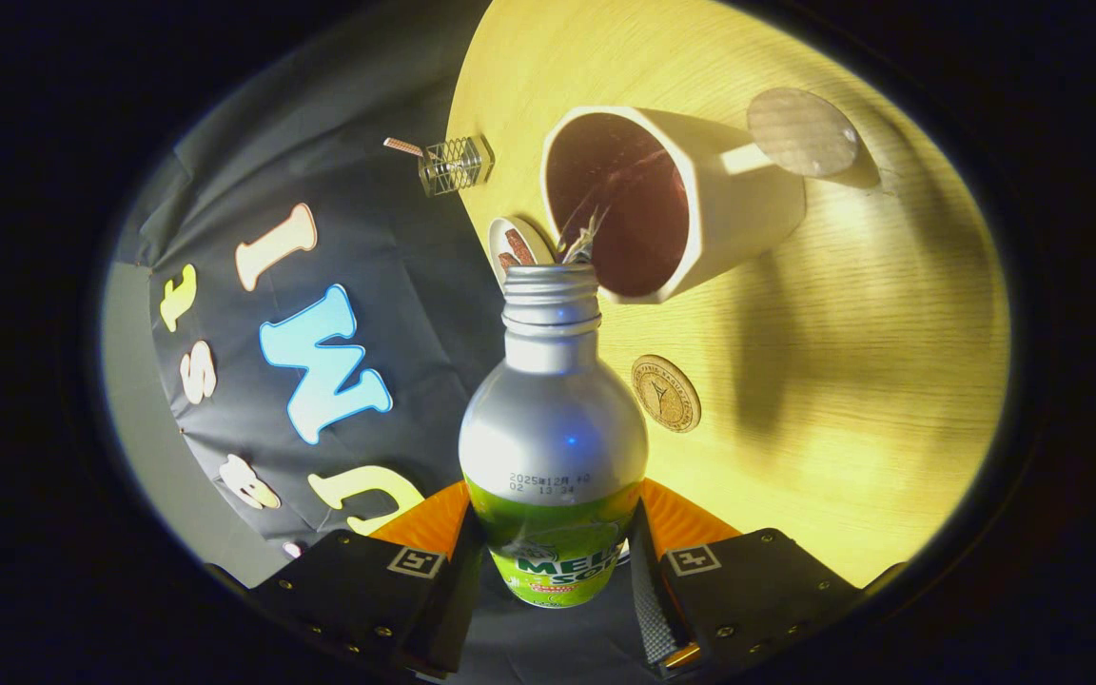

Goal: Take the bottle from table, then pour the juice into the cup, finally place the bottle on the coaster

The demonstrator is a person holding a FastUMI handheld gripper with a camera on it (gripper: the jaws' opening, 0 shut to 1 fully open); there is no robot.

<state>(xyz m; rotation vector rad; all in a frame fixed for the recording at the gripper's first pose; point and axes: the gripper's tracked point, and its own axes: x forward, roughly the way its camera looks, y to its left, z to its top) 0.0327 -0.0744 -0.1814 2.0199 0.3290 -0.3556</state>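
Your gripper (556, 557) jaws are clamped on the bottle (553, 433) w/ both fingers pressing its lower body. Bottle mouth sits at the cup (691, 205) rim, at 12 o'clock from the jaws, liquid streaming in (cup interior dark). Round coaster (666, 393) lies on the surface (852, 381) at 1 o'clock, just beside the bottle.

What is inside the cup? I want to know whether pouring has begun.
Dark liquid fills the cup, with a stream entering from the bottle held in the gripper. The liquid covers the cup's bottom.
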